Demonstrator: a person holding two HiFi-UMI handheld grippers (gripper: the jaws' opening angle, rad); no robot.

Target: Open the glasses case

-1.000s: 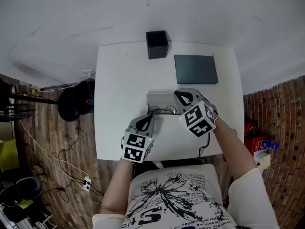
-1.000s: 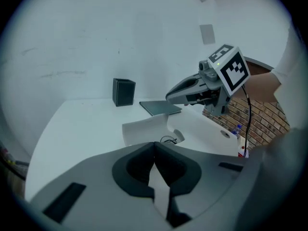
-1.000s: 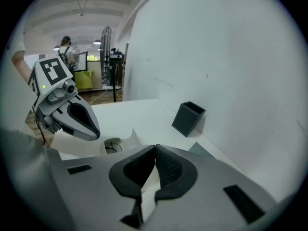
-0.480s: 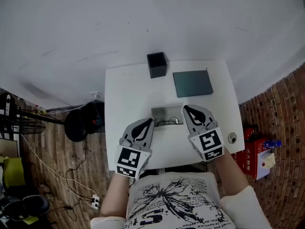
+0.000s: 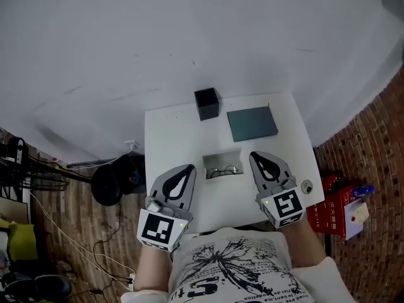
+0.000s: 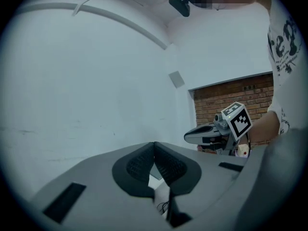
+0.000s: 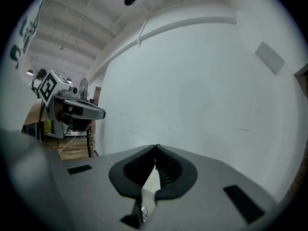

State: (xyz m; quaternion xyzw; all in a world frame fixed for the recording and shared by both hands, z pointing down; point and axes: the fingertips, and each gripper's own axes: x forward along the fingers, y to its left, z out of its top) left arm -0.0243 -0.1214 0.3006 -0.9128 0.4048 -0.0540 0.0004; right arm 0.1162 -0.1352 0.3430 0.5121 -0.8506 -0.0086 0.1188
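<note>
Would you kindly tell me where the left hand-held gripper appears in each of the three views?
Head view: the left hand-held gripper is lower left of centre, pointing up the picture.
Left gripper view: the same gripper is at bottom centre, seen from behind, closed.
Right gripper view: it is at the left edge, pointing right.
Shared landmark: the white wall ahead.

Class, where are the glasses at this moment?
In the head view, the glasses lie in the open case near the white table's front edge, between the left gripper and the right gripper.
</note>
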